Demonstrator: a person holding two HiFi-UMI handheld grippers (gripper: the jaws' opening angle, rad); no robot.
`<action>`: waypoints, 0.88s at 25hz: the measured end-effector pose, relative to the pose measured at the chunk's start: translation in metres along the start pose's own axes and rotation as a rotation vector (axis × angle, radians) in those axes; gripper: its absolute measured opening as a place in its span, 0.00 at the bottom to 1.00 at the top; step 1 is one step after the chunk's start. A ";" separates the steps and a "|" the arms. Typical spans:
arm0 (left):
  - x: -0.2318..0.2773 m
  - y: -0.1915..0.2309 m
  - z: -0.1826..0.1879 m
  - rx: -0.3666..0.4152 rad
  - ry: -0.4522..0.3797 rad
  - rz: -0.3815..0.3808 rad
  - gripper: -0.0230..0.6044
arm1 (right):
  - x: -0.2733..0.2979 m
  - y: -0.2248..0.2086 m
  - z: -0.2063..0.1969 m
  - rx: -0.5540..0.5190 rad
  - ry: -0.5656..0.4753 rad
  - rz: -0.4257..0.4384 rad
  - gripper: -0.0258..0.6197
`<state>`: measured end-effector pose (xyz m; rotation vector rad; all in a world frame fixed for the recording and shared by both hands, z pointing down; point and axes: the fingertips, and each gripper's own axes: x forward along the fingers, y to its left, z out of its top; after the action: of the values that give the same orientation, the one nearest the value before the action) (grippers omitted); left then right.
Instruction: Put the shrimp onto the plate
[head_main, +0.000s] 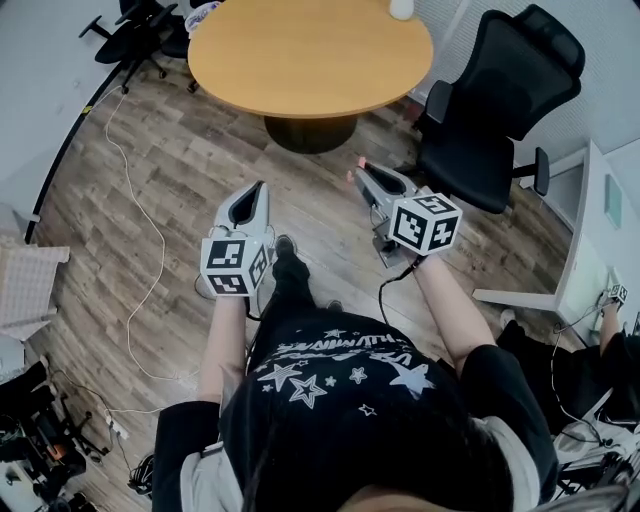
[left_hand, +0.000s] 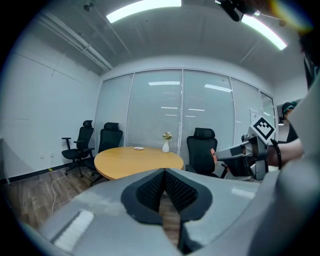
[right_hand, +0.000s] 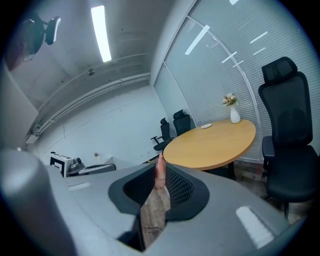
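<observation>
Round light-wood table (head_main: 310, 55) ahead; black high-backed office chair (head_main: 500, 110) to its right. Both grippers held over the wood-plank floor (head_main: 180, 160), short of the table. Left gripper (head_main: 259, 190): fingers pressed together, nothing between them. Right gripper (head_main: 357, 172): fingers clamped on a small pink shrimp (right_hand: 160, 172). Small white plate (right_hand: 206, 126) sits on the table's far side, well apart from the shrimp.

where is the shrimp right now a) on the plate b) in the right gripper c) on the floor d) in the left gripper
B: the pink shrimp is pinched in the jaws of the right gripper, while the plate lies far off on the table.
</observation>
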<state>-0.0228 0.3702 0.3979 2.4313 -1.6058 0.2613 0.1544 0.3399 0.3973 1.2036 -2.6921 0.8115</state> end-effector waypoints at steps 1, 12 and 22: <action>0.014 0.007 0.004 -0.002 0.000 -0.006 0.04 | 0.009 -0.008 0.006 0.004 -0.002 -0.008 0.14; 0.150 0.113 0.042 -0.014 0.035 -0.057 0.04 | 0.139 -0.084 0.075 0.081 -0.012 -0.100 0.14; 0.221 0.205 0.065 -0.022 0.055 -0.114 0.04 | 0.247 -0.103 0.123 0.099 -0.023 -0.160 0.14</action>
<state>-0.1241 0.0792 0.4103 2.4658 -1.4344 0.2865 0.0749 0.0564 0.4060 1.4365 -2.5586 0.9223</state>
